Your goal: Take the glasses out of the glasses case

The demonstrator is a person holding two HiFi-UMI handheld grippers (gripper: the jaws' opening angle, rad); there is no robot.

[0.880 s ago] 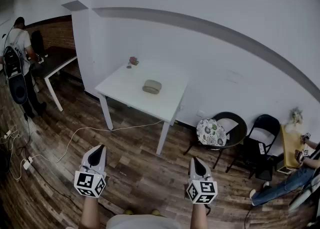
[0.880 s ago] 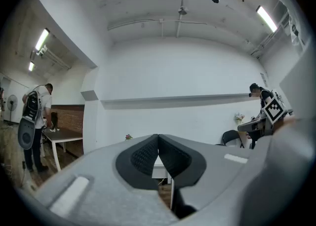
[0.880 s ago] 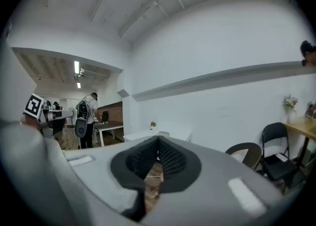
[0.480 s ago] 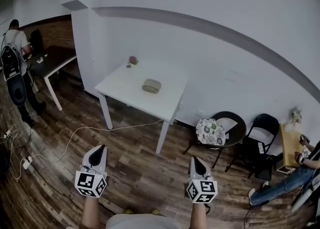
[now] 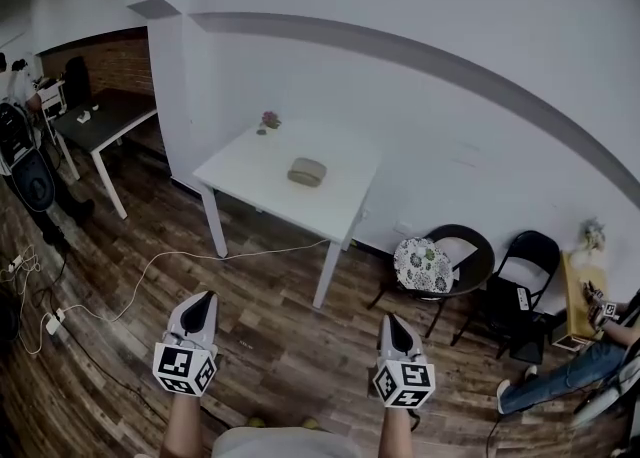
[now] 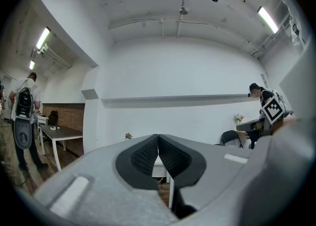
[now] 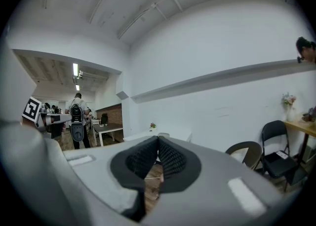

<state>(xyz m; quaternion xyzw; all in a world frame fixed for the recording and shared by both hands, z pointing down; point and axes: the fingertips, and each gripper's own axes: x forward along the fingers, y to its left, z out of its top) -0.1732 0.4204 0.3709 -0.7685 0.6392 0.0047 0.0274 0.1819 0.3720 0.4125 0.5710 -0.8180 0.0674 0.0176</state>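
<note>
- Holds left gripper [image 5: 204, 297] low, jaws pressed together, empty.
- Holds right gripper [image 5: 387, 318] alongside, jaws together, empty.
- Spots glasses case [image 5: 306, 172] on white table [image 5: 250, 184], well apart from both.

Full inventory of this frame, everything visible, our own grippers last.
white table: 1, white, middle of room by the wall
case: 1, grey-green, closed, on the white table
plant: 1, pink flowers, far corner of the white table
dark table: 1, dark top with white legs, far left
round chair: 1, black, right of the white table
cushion: 1, patterned, on the round chair
folding chair: 1, black, by the wall at right
wooden table: 1, tan, far right
cable: 1, white, on the wood floor
standing person: 1, far left
seated person: 1, far right edge
left gripper: 1, grey, shut, empty
right gripper: 1, grey, shut, empty
</note>
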